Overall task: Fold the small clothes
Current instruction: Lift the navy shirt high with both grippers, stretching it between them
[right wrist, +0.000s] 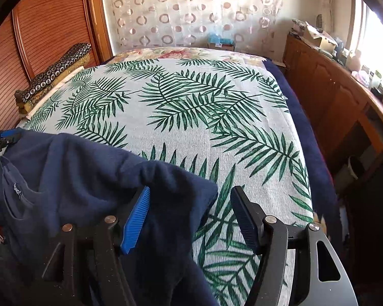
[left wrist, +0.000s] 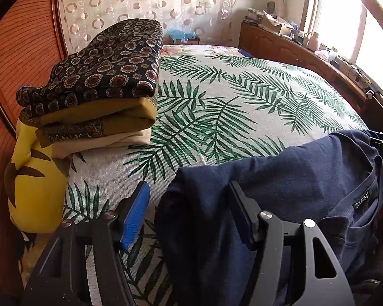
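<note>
A navy blue T-shirt [left wrist: 293, 178] [right wrist: 76, 168] lies bunched at the near end of the bed, its collar and neck label [left wrist: 362, 200] facing up. My left gripper [left wrist: 189, 204] is open. The shirt's left part runs between its jaws, and bedspread shows between the blue pad [left wrist: 136, 214] and the cloth. My right gripper [right wrist: 189, 209] is also open. The shirt's right corner sits between its jaws, beside the blue pad [right wrist: 136, 219] and apart from the black finger [right wrist: 242, 216].
A leaf-print bedspread [left wrist: 229, 102] [right wrist: 191, 107] covers the bed. A stack of folded clothes [left wrist: 102, 76] [right wrist: 53, 74] sits at its left edge above a yellow pillow [left wrist: 33, 178]. Slatted wooden panels stand on the left; a cluttered wooden cabinet [right wrist: 332, 97] runs along the right.
</note>
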The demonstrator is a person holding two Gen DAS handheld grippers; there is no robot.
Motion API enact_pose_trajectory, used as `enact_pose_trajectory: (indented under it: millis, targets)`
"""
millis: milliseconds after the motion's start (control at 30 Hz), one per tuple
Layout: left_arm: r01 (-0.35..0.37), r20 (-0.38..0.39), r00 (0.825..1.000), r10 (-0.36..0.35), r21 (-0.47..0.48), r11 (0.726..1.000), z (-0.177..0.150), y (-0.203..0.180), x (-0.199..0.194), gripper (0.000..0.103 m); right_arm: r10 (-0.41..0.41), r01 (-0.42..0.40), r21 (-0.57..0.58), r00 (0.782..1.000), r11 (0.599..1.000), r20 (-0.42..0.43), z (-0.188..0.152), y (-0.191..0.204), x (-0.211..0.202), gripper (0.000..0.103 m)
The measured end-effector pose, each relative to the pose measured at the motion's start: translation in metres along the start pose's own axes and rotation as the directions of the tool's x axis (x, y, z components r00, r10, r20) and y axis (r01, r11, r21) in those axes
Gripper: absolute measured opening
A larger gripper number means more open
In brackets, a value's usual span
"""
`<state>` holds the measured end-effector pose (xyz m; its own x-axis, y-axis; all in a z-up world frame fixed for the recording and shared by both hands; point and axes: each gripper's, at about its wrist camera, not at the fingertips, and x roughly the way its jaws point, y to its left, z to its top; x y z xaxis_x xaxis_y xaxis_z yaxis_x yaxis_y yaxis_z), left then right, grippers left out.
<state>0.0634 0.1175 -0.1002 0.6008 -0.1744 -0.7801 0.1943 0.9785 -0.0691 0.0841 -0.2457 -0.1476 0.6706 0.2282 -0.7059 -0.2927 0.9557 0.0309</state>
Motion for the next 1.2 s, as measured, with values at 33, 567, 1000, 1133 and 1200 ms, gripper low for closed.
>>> enact_pose_trajectory:
  millis: [33,567,1000,1133,1200]
  targets:
    - [0.005,-0.001,1.0,-0.005,-0.002,1.0,0.0,0.0,0.0,0.061,0.007,-0.007,0.003,1.0,1.0,-0.001,0.0,-0.001,0.001,0.067]
    - [0.132,0.238,0.964,-0.121,-0.03,0.991,0.009,-0.026,-0.084,0.01,0.105,-0.101,-0.033,0.979,0.994,0.174,-0.002,0.02,-0.058,0.014]
    - [0.158,0.605,0.782,-0.148,0.037,0.987,0.073,-0.027,-0.257,0.01,0.097,-0.018,-0.164,0.869,0.986,0.486,0.057,0.045,-0.251,0.014]
    - [0.153,0.668,0.729,-0.15,0.055,0.987,0.084,-0.025,-0.288,0.01,0.056,0.057,-0.19,0.84,0.98,0.54,0.066,0.052,-0.291,0.014]
    - [0.15,0.689,0.709,-0.149,0.059,0.987,0.087,-0.021,-0.297,0.01,0.047,0.088,-0.204,0.817,0.975,0.575,0.068,0.059,-0.314,0.014]
